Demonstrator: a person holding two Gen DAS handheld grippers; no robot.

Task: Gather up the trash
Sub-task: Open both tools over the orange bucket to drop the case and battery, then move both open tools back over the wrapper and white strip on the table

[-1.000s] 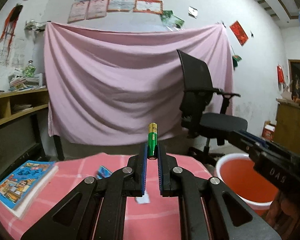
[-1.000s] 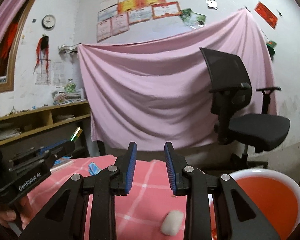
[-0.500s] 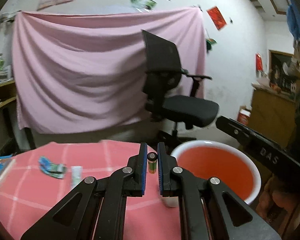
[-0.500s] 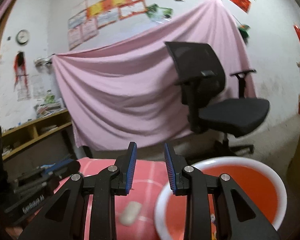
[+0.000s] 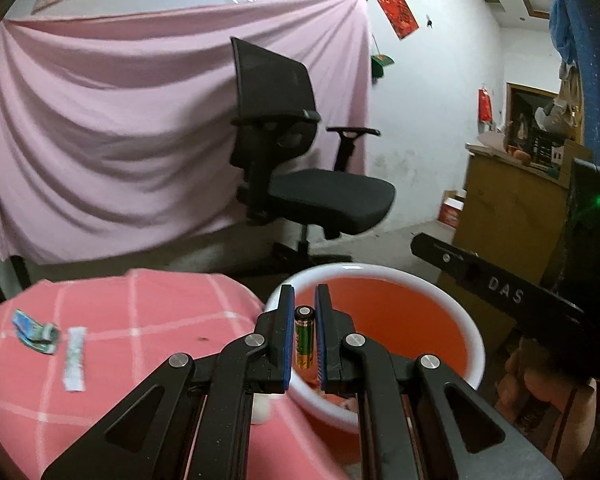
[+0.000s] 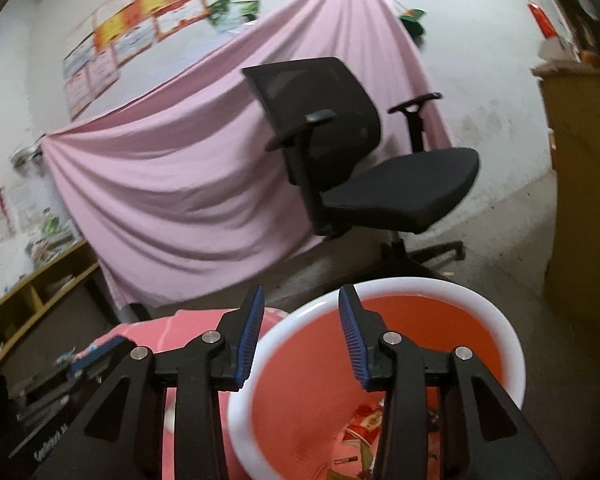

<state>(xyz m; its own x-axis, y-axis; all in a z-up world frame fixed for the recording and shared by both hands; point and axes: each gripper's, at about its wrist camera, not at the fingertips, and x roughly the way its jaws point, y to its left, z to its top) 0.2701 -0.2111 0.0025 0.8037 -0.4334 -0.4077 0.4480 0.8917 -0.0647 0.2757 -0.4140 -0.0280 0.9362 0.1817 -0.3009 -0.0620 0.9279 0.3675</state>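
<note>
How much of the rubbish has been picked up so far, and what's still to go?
Some is done: wrappers already lie at the bottom of the red bin. In hand: the left gripper holds a green battery over the bin's edge. The right gripper, just opening, holds nothing. Left: a crumpled blue wrapper and a white sachet on the pink table.

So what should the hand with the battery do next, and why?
Probably open the left gripper and drop the battery. It is pinched between the pads, just over the near rim of the red bin, which already holds scraps.
</note>
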